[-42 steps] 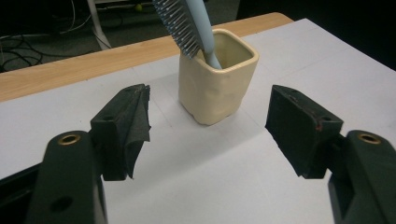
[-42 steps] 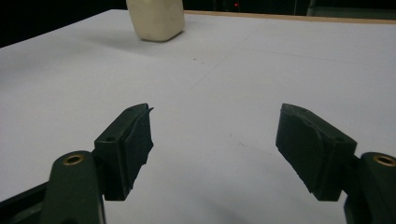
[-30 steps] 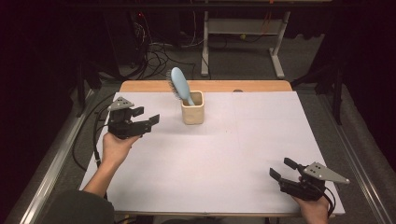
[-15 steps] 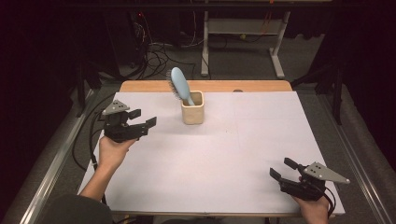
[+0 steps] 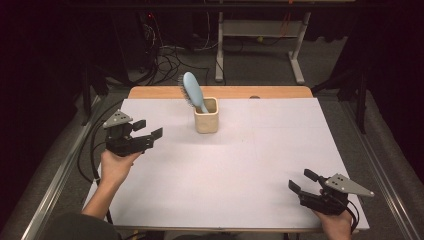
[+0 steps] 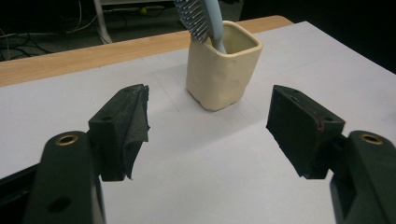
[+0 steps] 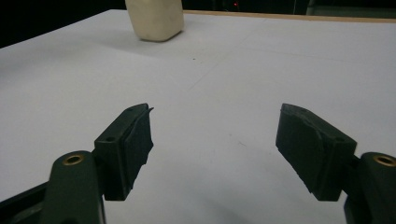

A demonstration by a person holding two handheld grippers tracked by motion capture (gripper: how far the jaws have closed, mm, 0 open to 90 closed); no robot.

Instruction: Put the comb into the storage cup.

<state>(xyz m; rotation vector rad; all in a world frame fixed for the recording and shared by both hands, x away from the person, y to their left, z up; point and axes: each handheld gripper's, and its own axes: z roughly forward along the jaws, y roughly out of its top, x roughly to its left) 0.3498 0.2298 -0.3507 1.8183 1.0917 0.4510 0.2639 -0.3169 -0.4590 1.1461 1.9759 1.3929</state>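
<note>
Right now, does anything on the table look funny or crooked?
Only a little: the blue hairbrush stands handle-down in the cream cup and leans to one side, bristle head poking high out. Nothing is spilled or broken.

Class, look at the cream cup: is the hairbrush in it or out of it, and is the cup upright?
In. The hairbrush stands handle-down in the cream cup, its bristle head leaning out over the rim. The cup stands upright on the table.

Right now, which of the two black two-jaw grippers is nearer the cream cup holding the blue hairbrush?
The left gripper, just left of the cream cup and aimed at it. The right gripper sits at the table's near right corner, far away.
</note>
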